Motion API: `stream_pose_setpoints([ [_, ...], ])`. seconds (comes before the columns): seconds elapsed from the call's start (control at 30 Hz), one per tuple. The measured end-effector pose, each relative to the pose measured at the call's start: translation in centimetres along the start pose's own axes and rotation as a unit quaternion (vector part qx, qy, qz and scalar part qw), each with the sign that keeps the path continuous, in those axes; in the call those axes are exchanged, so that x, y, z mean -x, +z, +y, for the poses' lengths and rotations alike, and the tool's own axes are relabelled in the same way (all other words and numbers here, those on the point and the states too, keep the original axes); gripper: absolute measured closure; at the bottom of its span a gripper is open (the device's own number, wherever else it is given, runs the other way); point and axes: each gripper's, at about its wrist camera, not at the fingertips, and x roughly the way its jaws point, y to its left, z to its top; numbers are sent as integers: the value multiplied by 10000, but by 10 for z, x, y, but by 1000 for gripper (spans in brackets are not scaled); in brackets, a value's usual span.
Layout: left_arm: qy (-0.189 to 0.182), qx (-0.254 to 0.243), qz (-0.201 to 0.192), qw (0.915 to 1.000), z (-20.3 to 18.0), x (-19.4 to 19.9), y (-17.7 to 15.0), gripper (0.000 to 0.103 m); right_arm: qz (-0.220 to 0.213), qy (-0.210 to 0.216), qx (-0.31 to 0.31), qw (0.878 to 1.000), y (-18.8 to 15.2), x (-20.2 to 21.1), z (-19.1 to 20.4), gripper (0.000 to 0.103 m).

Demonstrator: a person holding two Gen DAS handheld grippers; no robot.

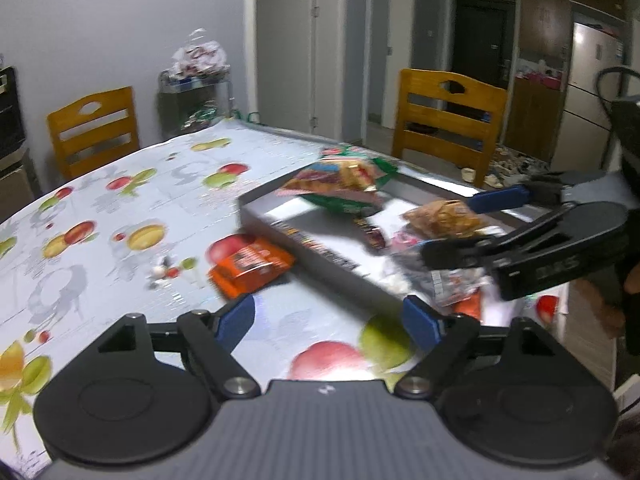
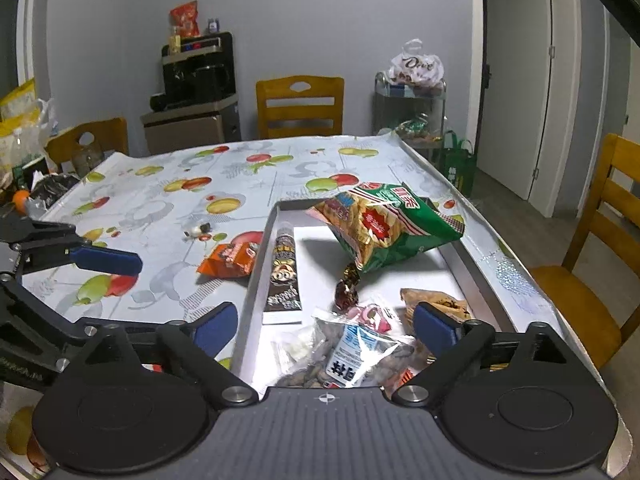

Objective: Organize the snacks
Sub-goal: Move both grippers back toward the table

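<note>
A grey tray (image 2: 256, 276) lies on the fruit-print tablecloth. In it are a green chip bag (image 2: 384, 228), a brown tube box (image 2: 285, 276), a wrapped candy (image 2: 347, 290), a pink sweet (image 2: 370, 314) and a clear bag of nuts (image 2: 348, 354). My right gripper (image 2: 325, 326) hangs open over the tray's near end, above the nut bag and holding nothing. An orange packet (image 1: 250, 266) rests on the cloth beside the tray's left wall. Just short of it, my left gripper (image 1: 330, 316) is open and empty. The right gripper (image 1: 474, 226) reaches in from the right, around a brown snack (image 1: 444, 218).
Small candies (image 2: 200, 232) lie on the cloth left of the tray. Wooden chairs (image 2: 300, 106) stand around the table, one (image 2: 592, 280) close at the right edge. A metal cart (image 2: 412, 112) with a plastic bag and a black appliance (image 2: 196, 76) stand by the far wall.
</note>
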Motion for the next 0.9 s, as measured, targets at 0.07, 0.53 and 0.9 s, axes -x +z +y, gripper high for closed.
stream_pose_setpoints([
  [0.07, 150, 85, 15, 9998, 11, 2, -2, 20, -2, 34, -6, 10000, 1, -1, 2, 6],
  [0.53, 1162, 257, -237, 9926, 76, 12, 19, 14, 24, 291, 64, 9996, 12, -7, 27, 2],
  [0.9, 1470, 338, -115, 9885, 109, -76, 35, 10, 7, 516, 254, 9983, 14, -14, 45, 0],
])
